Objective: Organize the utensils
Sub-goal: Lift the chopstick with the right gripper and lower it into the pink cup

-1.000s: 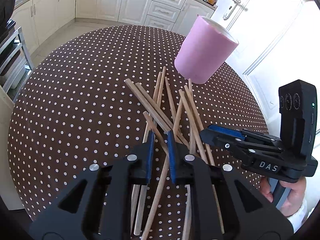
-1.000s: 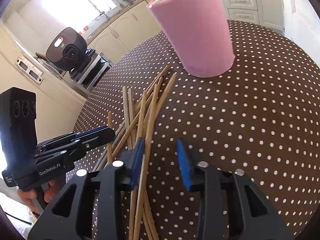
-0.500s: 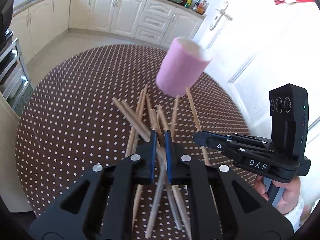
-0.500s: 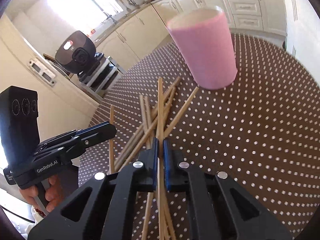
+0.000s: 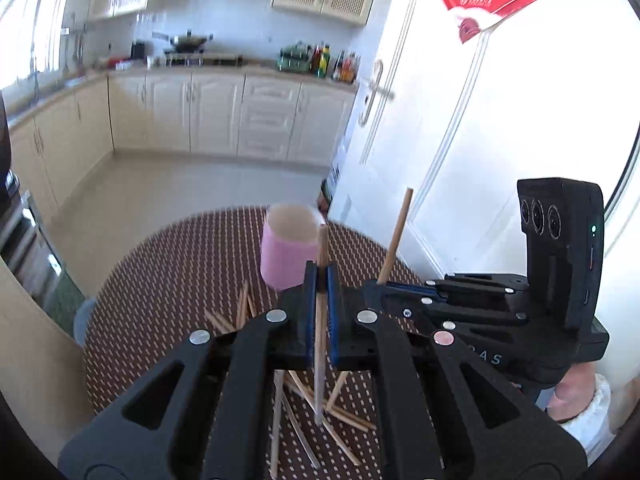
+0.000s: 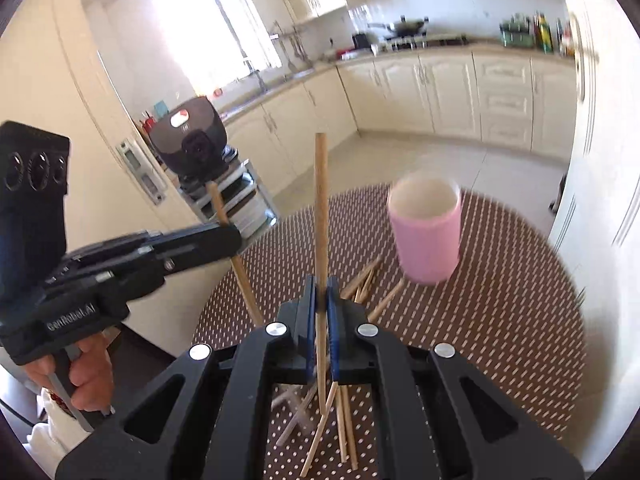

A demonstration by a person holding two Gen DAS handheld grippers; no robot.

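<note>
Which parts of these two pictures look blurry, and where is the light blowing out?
Left wrist view: the pink cup and cabinets are motion-smeared, the door at right is washed out white, while the left gripper and its chopstick stay sharp. Right wrist view: the cup's rim is smeared, the window is blown out, and straight edges bow from the fisheye.

Two tongs: left tongs (image 5: 320, 276), right tongs (image 6: 321, 292). Each is clamped on one chopstick, so two chopsticks are held: one upright in the left tongs (image 5: 321, 252), one upright in the right tongs (image 6: 320, 208).

One pink cup (image 6: 426, 232), ahead of the right tongs and to their right.

Loose chopsticks (image 5: 336, 416) on the one desk (image 6: 500, 320), below and ahead of the tongs: several, overlapping and partly hidden, so an exact count cannot be made.
</note>
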